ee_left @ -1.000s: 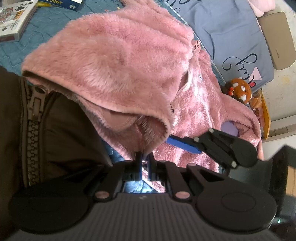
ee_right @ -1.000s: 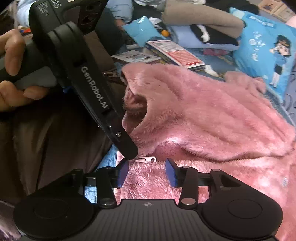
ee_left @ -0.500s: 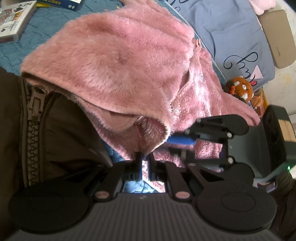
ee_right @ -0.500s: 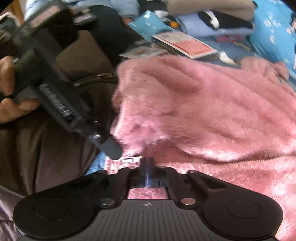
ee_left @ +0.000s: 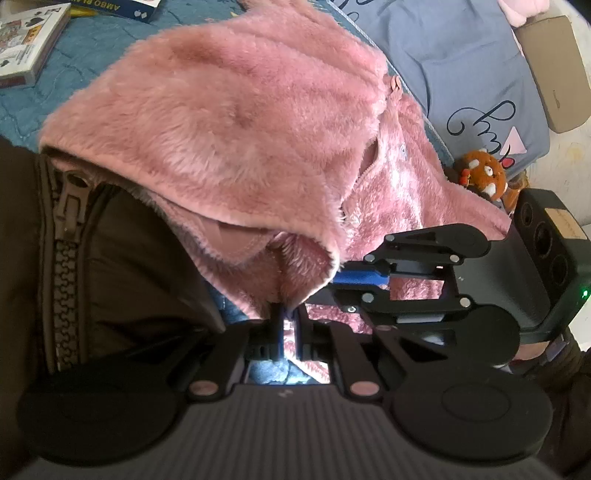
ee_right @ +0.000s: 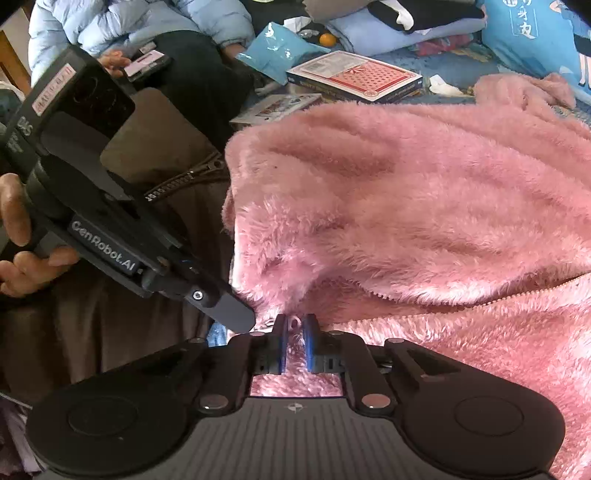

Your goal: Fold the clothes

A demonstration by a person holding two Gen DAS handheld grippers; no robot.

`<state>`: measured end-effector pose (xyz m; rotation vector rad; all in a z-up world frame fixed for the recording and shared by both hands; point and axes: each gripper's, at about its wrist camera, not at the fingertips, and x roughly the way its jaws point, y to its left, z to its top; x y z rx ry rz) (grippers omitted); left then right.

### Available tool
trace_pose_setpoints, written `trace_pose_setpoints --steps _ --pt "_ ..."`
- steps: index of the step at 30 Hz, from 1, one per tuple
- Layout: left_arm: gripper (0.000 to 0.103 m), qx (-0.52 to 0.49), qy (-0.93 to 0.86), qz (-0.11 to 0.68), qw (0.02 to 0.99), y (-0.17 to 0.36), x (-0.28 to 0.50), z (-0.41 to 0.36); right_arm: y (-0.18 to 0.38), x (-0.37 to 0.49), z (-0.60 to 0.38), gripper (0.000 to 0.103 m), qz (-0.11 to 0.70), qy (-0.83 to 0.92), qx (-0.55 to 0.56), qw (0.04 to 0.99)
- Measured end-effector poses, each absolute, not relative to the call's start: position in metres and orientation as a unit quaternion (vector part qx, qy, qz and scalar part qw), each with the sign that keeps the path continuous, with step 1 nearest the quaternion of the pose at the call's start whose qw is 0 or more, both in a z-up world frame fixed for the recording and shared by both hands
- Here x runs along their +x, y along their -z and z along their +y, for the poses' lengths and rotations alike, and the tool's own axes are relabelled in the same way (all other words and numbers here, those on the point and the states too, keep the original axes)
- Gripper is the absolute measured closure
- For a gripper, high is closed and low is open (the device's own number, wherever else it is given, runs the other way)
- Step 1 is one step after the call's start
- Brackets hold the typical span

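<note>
A fluffy pink zip jacket (ee_left: pixel 240 129) lies on a blue quilt (ee_left: pixel 92 48), partly over a brown jacket (ee_left: pixel 129 258). My left gripper (ee_left: pixel 290 314) is shut on the jacket's lower front corner, which hangs folded over the jaws. In the right wrist view the same left gripper (ee_right: pixel 236 317), held by a hand (ee_right: pixel 14 229), reaches in from the left. My right gripper (ee_right: pixel 294 326) has the small metal zipper pull (ee_right: pixel 294 323) standing upright between its blue pads; its jaws are opening slightly. The right gripper (ee_left: pixel 340 284) sits just right of the left one.
Card boxes (ee_right: pixel 354 75) (ee_left: pixel 26 48) lie on the quilt behind the pink jacket (ee_right: pixel 406 203). A grey-blue printed cloth (ee_left: pixel 461 74) and an orange plush toy (ee_left: pixel 484 173) are at the far right. A person in a light blue puffer jacket (ee_right: pixel 110 22) sits behind, holding a phone (ee_right: pixel 144 66).
My right gripper moved in beside the left one, rolled, and shut around the zipper pull, which now stands upright between its pads. The left gripper kept its hold and stayed still.
</note>
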<state>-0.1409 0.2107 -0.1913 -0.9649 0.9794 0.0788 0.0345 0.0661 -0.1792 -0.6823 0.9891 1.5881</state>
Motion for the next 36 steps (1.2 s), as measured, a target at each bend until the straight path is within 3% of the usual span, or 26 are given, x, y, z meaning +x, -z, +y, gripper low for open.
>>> trace_pose_setpoints --steps 9,12,25,33,36 --pt "0.095 -0.437 -0.038 0.457 0.774 0.19 -0.14 0.209 0.183 0.039 0.076 0.087 0.421 -0.692 -0.3 0.504" --pt "0.095 -0.433 -0.038 0.459 0.775 0.19 -0.14 0.208 0.183 0.043 0.084 0.076 0.425 -0.698 -0.307 0.487" --pt "0.095 -0.429 -0.038 0.465 0.774 0.192 -0.136 0.206 0.194 0.061 0.099 0.078 0.478 -0.709 -0.296 0.425" --pt "0.095 -0.433 -0.035 0.461 0.773 0.193 -0.138 0.207 0.18 0.041 0.086 0.082 0.437 -0.707 -0.327 0.45" --pt "0.095 -0.434 -0.035 0.461 0.773 0.193 -0.137 0.208 0.173 0.033 0.081 0.076 0.42 -0.71 -0.339 0.452"
